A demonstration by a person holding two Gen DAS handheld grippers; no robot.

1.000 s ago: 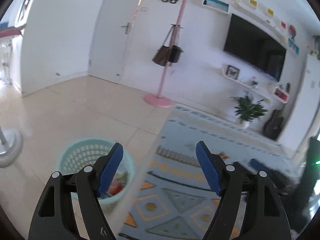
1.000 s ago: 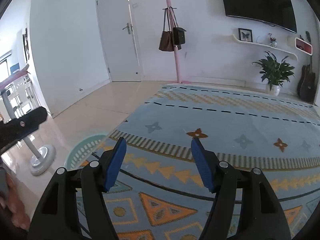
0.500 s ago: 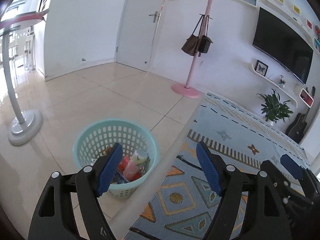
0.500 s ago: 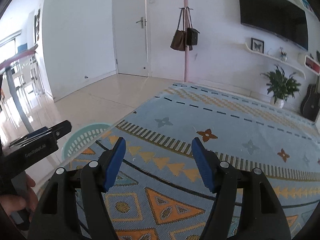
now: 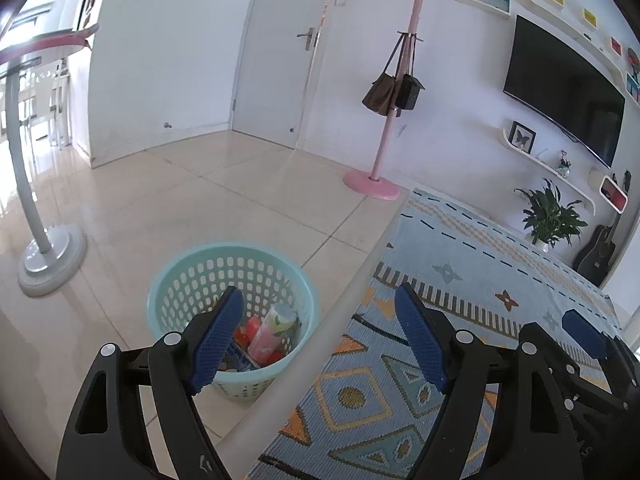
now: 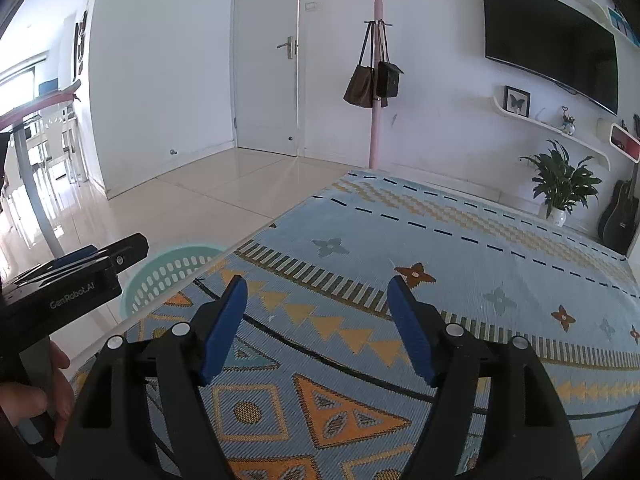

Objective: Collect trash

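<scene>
Trash is already sitting in the mint green basket point(image 5: 188, 280) on the tile floor, just off the edge of the patterned cloth point(image 6: 440, 240) covering the surface. From the left wrist view I can make out a pale tube-shaped bottle point(image 5: 274, 330) with a pinkish label leaning against the inside wall, plus some red bits and something blue underneath. Can't tell what those are exactly.

My guess on handling: this stuff looks like empty packaging, so light and a bit crushable, and the bottle probably slick plastic. If anything like it needed grabbing, I'd go across the middle of the body rather than the cap end, so it doesn't squirt out sideways. The basket itself looks like thin perforated plastic, light and a bit flexy, so the rim is the obvious place to take hold.

Left gripper point(image 5: 320, 332) hangs above the basket with its jaws spread wide and nothing between them. Right gripper point(image 6: 316, 320) is over the cloth, its jaws opening, also empty. No loose trash shows on the cloth in either view, so collecting looks nearly or fully done.
</scene>
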